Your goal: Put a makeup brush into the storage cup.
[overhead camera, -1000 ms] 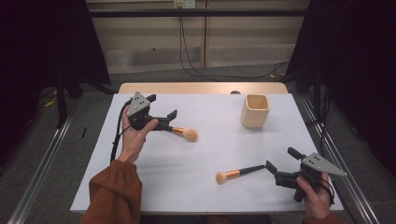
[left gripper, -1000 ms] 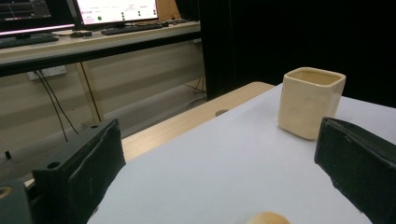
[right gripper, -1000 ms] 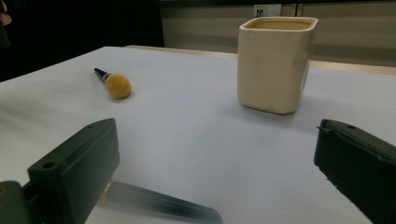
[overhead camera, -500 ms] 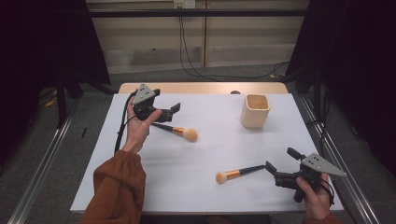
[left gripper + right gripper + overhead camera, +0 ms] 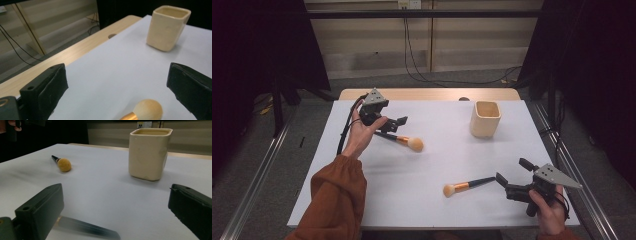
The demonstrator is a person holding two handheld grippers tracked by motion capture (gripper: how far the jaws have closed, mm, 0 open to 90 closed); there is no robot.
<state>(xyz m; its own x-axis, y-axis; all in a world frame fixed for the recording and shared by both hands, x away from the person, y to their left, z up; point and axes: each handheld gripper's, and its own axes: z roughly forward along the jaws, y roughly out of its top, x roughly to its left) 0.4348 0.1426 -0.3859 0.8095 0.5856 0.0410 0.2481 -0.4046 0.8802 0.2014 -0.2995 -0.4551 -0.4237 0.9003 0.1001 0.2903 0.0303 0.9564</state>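
1. At the upper left of the high view, the left gripper [image 5: 393, 121] is held above the white table [image 5: 437, 165]. Its jaws stand wide apart with nothing between them, and its black cable loops down past the wrist.
2. Just right of it and lower, the first brush [image 5: 401, 139] lies on the table. Its dark handle end is tucked under the gripper, so I cannot tell where it stops. In the left gripper view only the round bristle head [image 5: 147, 110] and a bit of gold collar show, cut off by the bottom edge.
3. Low in the middle of the high view lies the second brush [image 5: 467, 185], head to the left, handle tip pointing at the right gripper.
4. At the upper right of centre stands a cream cup [image 5: 485, 118], upright, well apart from both brushes. Its inside is too dim to make out.
5. At the lower right, the right gripper [image 5: 514, 175] has its jaws spread open, empty, just beside the handle tip. In the right gripper view that handle [image 5: 87, 227] is a dark blur.
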